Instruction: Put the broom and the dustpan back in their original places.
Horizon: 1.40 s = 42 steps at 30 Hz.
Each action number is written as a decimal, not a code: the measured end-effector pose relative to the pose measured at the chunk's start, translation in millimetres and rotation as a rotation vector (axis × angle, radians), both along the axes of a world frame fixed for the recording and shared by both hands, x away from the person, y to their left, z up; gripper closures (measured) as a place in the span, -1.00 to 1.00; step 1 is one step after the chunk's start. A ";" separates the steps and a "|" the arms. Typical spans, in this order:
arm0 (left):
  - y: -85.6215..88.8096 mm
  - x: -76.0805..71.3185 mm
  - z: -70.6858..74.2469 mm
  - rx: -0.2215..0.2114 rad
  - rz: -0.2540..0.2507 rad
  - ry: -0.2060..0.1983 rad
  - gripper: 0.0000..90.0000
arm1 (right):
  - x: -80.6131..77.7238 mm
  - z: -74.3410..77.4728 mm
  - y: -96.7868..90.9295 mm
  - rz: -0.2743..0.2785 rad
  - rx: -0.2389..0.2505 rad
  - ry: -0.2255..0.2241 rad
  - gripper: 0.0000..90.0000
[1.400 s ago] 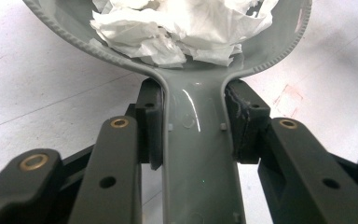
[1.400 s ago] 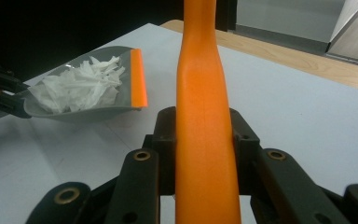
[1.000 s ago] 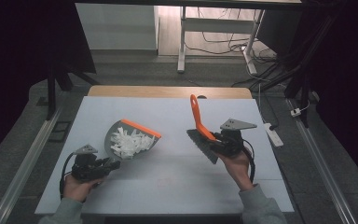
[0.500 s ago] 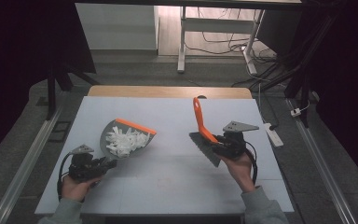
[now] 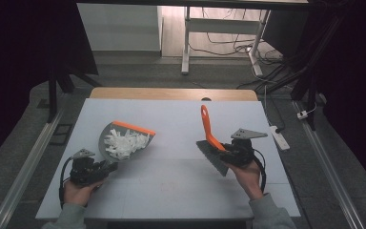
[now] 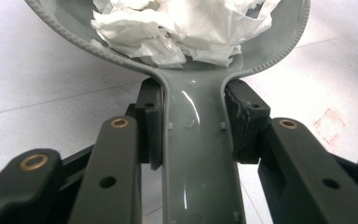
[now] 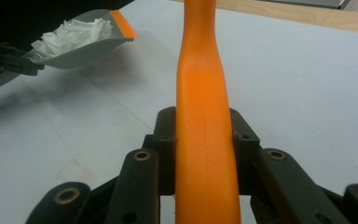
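Note:
A grey dustpan (image 5: 103,141) with an orange lip (image 5: 133,128) lies left of centre on the white table, loaded with white paper scraps (image 5: 124,143). My left gripper (image 5: 106,167) is shut on its handle. In the left gripper view both pads (image 6: 151,126) press the grey handle (image 6: 196,154), with the paper (image 6: 177,28) just ahead. My right gripper (image 5: 223,153) is shut on a brush whose orange handle (image 5: 206,123) points up and away, grey bristles (image 5: 212,160) toward the table. In the right gripper view the handle (image 7: 205,93) runs between the jaws and the dustpan (image 7: 86,46) sits far left.
The white table top (image 5: 171,191) ends in a wooden strip (image 5: 171,93) at the back. A white power strip (image 5: 277,136) lies just off the right edge. Beyond the table stand a white metal frame (image 5: 186,43) and floor cables.
The right hand and the brush have drifted slightly toward the near right. The dustpan and left gripper have stayed almost still.

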<state>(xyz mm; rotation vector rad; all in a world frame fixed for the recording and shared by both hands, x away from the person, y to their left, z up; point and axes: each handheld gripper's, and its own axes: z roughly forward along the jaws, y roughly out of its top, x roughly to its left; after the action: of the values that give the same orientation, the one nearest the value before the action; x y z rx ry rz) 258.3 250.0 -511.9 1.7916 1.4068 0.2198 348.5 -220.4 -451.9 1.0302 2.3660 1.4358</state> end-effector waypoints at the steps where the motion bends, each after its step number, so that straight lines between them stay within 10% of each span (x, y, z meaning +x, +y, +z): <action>1: -0.8 -0.3 -1.0 -0.001 0.007 0.002 0.36 | -0.5 -0.5 -0.5 0.001 0.002 0.002 0.56; 24: -13.9 6.9 -16.4 0.026 0.183 0.058 0.36 | -15.3 -16.5 -16.5 0.023 -0.013 0.083 0.56; 42: -14.9 15.1 -24.4 0.054 0.187 0.102 0.35 | 2.0 -40.3 -16.0 -0.005 -0.025 0.222 0.56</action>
<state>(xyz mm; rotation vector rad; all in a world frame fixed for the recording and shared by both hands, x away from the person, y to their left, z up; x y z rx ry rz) 273.4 235.0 -536.3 1.7360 1.6572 0.2701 350.4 -236.5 -492.3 1.2463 2.5226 1.3486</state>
